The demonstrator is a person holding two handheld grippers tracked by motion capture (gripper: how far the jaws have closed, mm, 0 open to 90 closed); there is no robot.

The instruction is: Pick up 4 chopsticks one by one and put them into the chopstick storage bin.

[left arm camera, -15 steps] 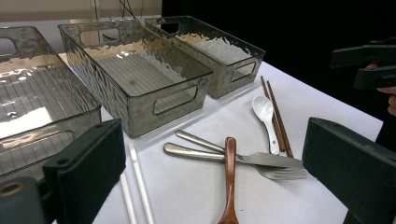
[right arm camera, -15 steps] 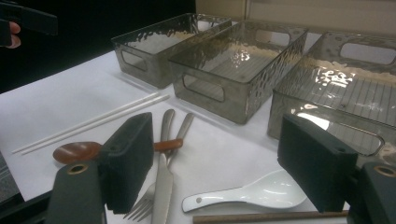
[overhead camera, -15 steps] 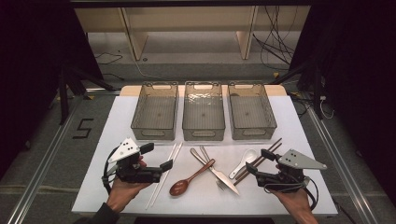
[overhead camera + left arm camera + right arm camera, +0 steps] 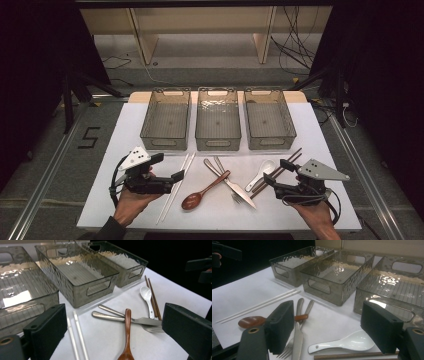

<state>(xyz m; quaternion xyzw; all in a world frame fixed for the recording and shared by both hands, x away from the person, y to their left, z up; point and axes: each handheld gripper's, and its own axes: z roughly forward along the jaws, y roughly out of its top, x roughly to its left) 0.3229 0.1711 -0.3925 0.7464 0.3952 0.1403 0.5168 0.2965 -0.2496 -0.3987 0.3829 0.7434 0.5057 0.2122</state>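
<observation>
High view: wooden spoon point(image 4: 205, 190) diagonal, bowl toward person; both grippers' jaws apart, empty.

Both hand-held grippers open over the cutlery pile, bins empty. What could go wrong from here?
1. The wooden spoon lies across the knife and fork; lifting one may drag the others.
2. The white ceramic spoon lies against the brown chopsticks beside the right hand-held gripper; a grab could catch both.
3. The white chopsticks are thin and flat on the table; the left hand-held gripper may take only one.
</observation>
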